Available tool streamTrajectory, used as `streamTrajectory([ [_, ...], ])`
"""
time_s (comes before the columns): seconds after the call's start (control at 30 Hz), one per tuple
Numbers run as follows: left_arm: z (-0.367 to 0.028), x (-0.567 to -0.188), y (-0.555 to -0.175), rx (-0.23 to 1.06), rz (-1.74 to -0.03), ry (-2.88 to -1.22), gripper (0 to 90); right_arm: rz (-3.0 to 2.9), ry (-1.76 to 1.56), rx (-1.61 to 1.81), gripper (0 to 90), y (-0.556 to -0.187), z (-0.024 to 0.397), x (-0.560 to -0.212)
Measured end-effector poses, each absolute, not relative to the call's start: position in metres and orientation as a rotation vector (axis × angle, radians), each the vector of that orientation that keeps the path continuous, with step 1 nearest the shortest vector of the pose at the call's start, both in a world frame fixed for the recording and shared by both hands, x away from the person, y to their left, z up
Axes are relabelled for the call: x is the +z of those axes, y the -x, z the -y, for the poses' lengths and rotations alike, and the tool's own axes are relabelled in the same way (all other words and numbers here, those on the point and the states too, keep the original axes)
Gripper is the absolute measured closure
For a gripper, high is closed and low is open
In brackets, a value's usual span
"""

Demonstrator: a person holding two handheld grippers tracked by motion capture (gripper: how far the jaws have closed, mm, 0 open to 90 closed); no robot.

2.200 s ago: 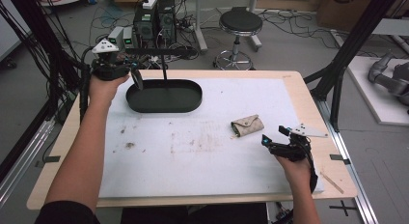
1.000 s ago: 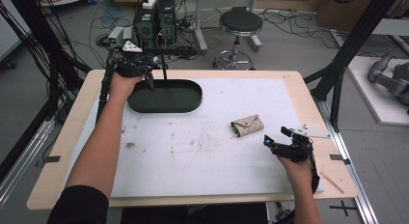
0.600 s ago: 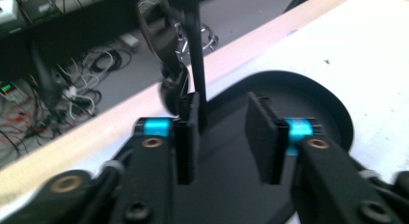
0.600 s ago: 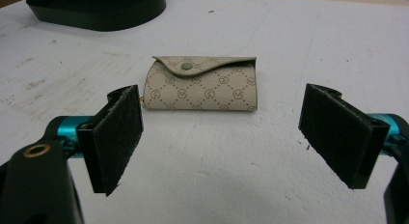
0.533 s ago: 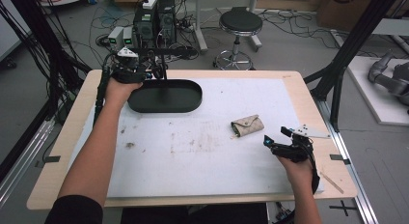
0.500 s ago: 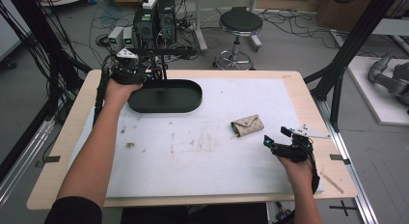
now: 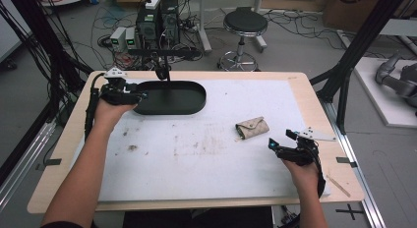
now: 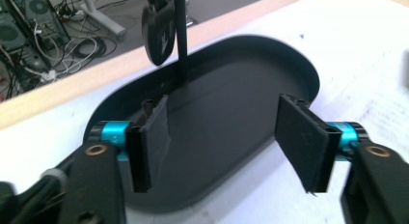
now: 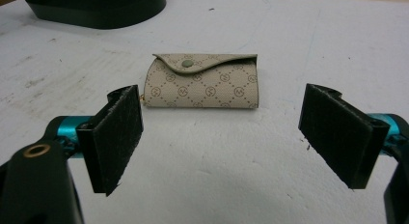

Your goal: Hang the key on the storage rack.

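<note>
The setting is a laboratory or robotics workshop. A wooden table (image 7: 314, 98) with a white mat (image 7: 206, 154) stands within a black metal frame (image 7: 361, 46). Computer towers (image 7: 158, 16), loose cables (image 7: 74, 36) and a round stool (image 7: 245, 24) occupy the grey floor behind it.

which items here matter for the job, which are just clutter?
Likely in play:
- beige pouch, ahead of the open right gripper
- black oval tray, under the open left gripper

Lying about:
- stool
- computer boxes and cables on the floor
</note>
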State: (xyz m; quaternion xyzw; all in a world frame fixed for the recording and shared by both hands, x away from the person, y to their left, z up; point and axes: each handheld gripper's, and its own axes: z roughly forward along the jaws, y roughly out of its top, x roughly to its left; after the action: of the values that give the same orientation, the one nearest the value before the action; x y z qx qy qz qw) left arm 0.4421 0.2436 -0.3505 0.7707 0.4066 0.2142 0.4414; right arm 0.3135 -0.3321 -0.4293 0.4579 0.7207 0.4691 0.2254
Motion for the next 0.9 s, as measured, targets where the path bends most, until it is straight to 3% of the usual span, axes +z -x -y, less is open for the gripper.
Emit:
streamTrajectory([
  [0.3, -0.243, -0.363, -0.399, 0.499, -0.923, -1.815, 31.0, -1.99, -1.268, 1.297, 16.0, -0.315, 0.332, -0.431],
  [0.9, -0.242, -0.408, -0.346, 0.4, -0.834, -1.861, 20.6, -1.998, -1.265, 1.294, 16.0, -0.316, 0.332, -0.434],
])
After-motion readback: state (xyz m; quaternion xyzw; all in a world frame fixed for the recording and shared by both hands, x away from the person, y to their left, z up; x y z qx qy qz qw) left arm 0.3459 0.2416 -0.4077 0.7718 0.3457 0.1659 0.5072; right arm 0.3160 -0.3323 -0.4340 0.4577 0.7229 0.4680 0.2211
